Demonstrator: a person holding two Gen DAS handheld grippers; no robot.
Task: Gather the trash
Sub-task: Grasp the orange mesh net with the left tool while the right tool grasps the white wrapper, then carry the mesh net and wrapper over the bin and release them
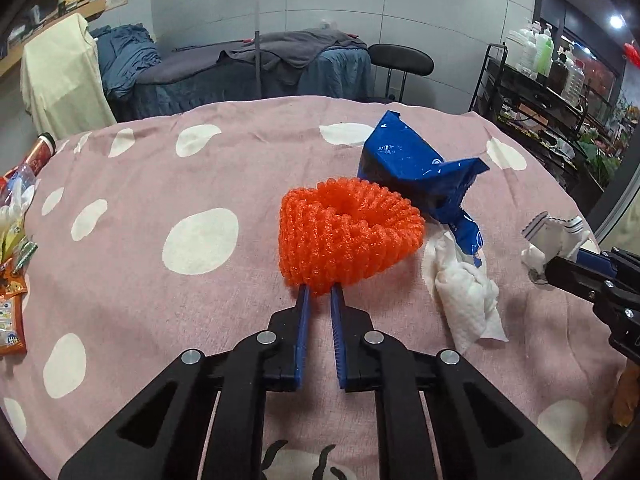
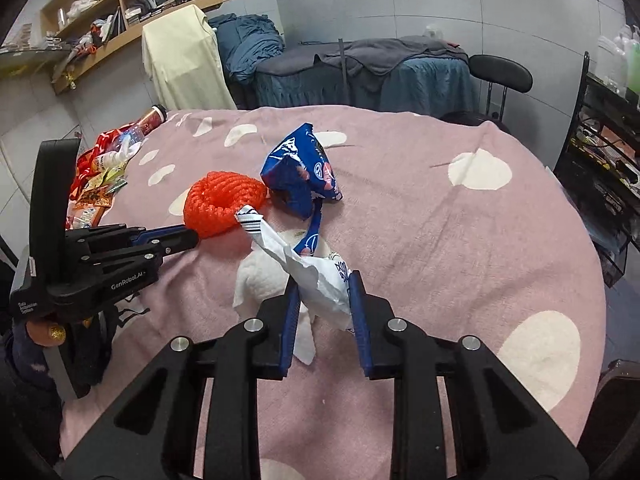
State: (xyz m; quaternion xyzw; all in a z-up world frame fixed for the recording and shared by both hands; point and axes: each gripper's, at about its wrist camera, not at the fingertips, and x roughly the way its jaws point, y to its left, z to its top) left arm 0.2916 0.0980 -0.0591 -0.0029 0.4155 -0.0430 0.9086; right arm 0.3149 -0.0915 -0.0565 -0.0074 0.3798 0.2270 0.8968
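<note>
Orange foam netting [image 1: 350,236], lying on the pink bedspread [image 1: 160,184] at nine o'clock from the blue packet [image 1: 420,168], is pinched by the left gripper [image 1: 320,285], while a white wrapper [image 2: 316,276] is pinched by the right gripper [image 2: 324,280]; both should be lifted gently and kept clamped.

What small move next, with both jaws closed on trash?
Probably lift both straight up. The left gripper pinches the orange foam net and the right gripper clamps the white wrapper, but both pieces still touch the blue bag and tissue.
</note>
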